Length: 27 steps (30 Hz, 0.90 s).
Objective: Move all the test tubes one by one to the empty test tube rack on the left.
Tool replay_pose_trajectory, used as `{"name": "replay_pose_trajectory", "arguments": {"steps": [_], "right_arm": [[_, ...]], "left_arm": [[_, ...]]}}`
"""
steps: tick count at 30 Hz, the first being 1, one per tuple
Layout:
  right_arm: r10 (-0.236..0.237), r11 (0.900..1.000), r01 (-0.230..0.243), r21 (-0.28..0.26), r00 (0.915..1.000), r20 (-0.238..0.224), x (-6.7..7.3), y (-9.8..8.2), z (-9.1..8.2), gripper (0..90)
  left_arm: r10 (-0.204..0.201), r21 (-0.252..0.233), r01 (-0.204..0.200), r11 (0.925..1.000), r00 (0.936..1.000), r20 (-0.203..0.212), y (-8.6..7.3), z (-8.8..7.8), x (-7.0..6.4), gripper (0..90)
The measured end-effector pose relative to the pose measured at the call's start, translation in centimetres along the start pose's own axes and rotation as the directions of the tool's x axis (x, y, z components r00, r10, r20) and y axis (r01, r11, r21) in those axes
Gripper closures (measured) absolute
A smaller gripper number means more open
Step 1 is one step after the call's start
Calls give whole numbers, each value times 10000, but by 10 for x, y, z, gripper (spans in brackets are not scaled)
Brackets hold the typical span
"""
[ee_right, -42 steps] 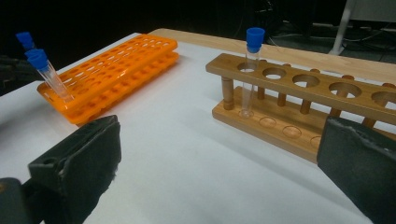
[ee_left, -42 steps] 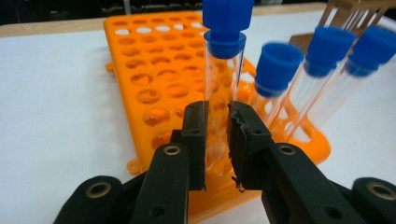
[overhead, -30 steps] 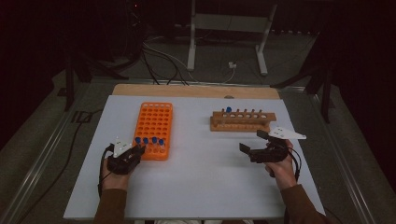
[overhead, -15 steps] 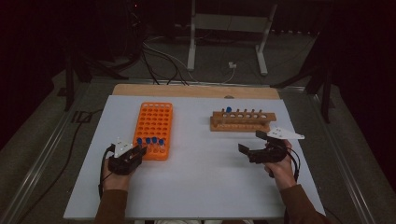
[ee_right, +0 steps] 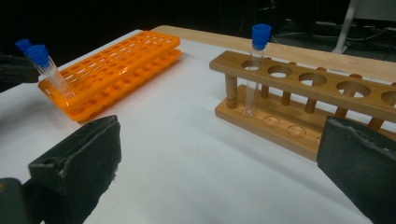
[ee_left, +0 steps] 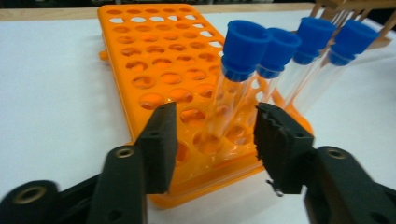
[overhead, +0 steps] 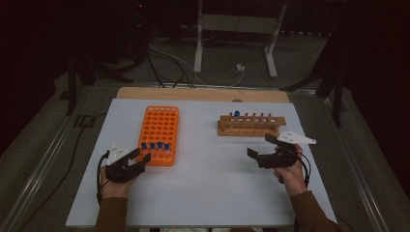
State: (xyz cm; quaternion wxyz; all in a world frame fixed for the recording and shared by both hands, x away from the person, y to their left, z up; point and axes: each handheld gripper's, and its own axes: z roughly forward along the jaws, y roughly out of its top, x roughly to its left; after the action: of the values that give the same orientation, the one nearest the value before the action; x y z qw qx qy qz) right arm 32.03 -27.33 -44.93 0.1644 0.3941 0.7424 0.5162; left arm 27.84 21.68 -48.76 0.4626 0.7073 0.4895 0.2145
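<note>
- No brand, label or writing can be read on anything here.
- An orange tube rack [overhead: 159, 134] lies flat on the left half of a white tabletop [overhead: 208, 183]. It is a plastic grid of many round holes, most of them empty.
- 4 clear test tubes with blue caps [ee_left: 245, 46] stand in the rack's row nearest the person, side by side. All 4 lean a little away from upright. In the left claw view their glass looks empty.
- A wooden tube rack [overhead: 250, 124] sits on the right half of the tabletop, well apart from the orange one. Its top bar has 1 row of round holes.
- 1 blue-capped clear tube [ee_right: 256, 65] stands upright in the hole at the wooden rack's left end, as the high view shows it. The other holes hold nothing.
- The left claw [ee_left: 215, 140] is at the near left corner of the orange rack. Its jaws have just been opening. They now stand apart on either side of the leftmost tube's lower part, and the pads do not press on it.
- The right claw [overhead: 263, 146] hovers over bare tabletop just in front of the wooden rack. Its jaws are spread wide and hold nothing.
- A hand and a brown sleeve show behind each claw at the bottom of the high view.
</note>
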Motion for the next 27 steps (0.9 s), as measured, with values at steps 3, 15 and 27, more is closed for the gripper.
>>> {"name": "replay_pose_trajectory", "arguments": {"steps": [3,15,27], "right_arm": [[-17,10000,17,-92,10000,23,0,4,1,0],[-317,9994,321,-95,9985,442,0,41,26,34],[-330,9981,267,553,9927,1159,-8,57,83,202]], "left_arm": [[-32,-266,37,9996,9998,191,0,-4,0,449],[119,-1175,-121,9930,9999,-20,6,-13,-5,142],[-106,-1027,94,9947,9999,-109,5,-11,-3,8]]}}
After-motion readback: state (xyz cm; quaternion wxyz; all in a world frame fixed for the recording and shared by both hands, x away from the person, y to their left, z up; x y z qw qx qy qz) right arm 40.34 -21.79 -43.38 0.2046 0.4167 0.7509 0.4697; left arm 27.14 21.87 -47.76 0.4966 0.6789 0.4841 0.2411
